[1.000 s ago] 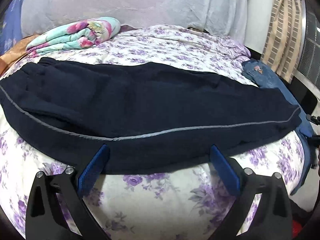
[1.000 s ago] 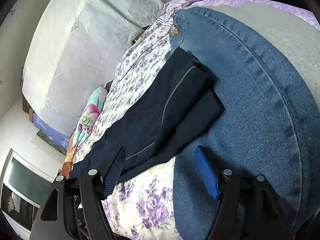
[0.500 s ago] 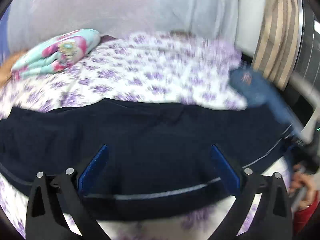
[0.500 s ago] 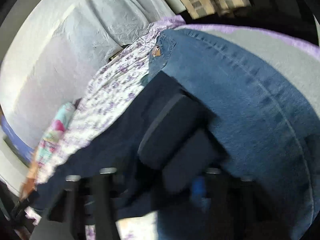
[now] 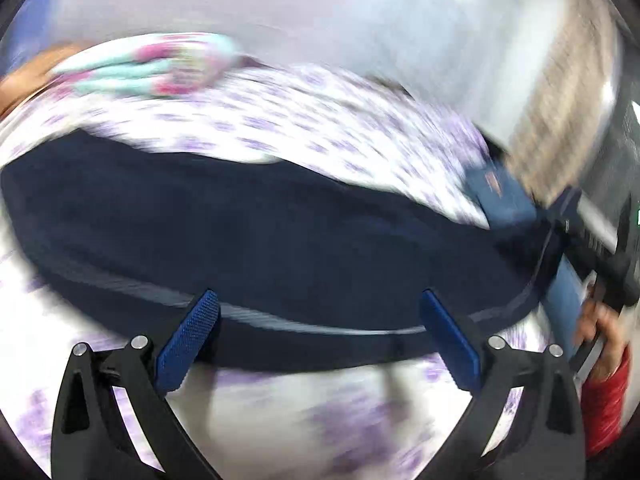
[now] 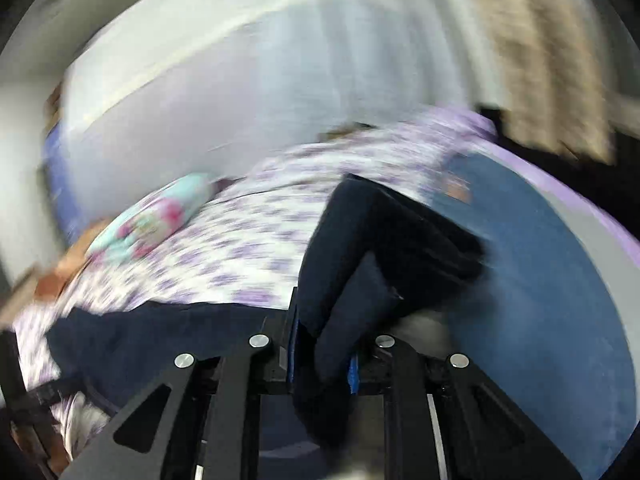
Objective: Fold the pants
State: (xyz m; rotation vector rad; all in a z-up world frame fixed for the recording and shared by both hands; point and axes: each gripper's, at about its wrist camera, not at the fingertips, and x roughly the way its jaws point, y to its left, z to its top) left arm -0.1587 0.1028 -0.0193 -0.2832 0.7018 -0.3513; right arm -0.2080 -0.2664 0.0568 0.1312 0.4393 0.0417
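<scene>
Right tongs point(image 6: 320, 360) clamped on pants point(image 5: 260, 240) hem, bunched cloth lifted off jeans point(image 6: 540, 280), likely to carry that end over for a fold. Left tongs point(image 5: 320, 336) spread wide, hovering over pants' near edge on bed point(image 5: 320, 132), nothing gripped.

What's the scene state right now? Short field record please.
surface: bed with purple-flowered sheet
pants: dark navy pants laid across the sheet, grey side stripe
left gripper: open, over the near edge of the pants, holding nothing
right gripper: shut on one end of the pants, cloth bunched between its fingers
other cloth: jeans beside the pants; folded floral cloth at the far side
image quality: both views motion-blurred
</scene>
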